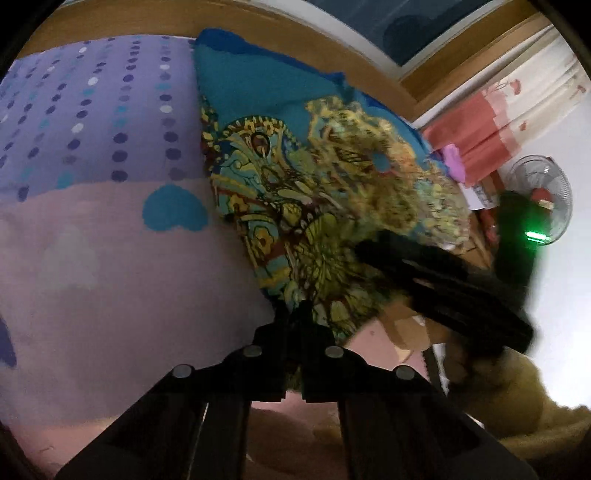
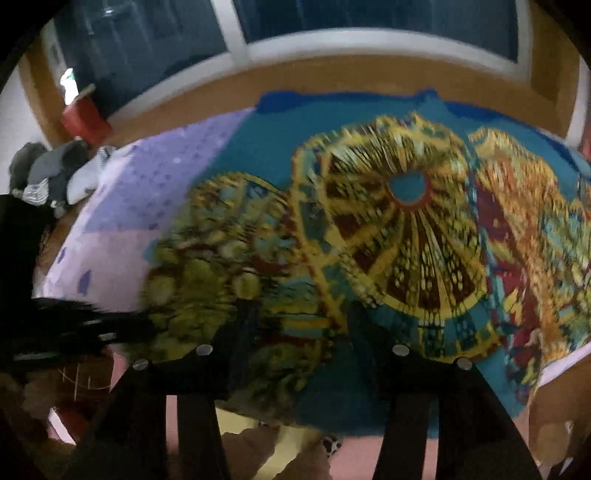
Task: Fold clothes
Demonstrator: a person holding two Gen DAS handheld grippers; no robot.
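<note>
light: dim indoor, dark window (image 2: 369,22) | blur: heavy motion smear, right view | edges: fisheye-curved, black vignette

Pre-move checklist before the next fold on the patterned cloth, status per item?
1. Left claw shut on the patterned cloth: ok, the near edge is pinched between its fingers.
2. Right claw free of the cloth: ok, fingers stand apart over it with nothing pinched.
3. Cloth lying flat on the bedsheet: cannot tell, motion blur hides wrinkles.
4. Claws clear of each other: ok, the right claw sits apart, to the right in the left wrist view.
5. Far blue edge of the cloth still on the bed: ok.
6. Next grasp corner in sight: cannot tell.
</note>
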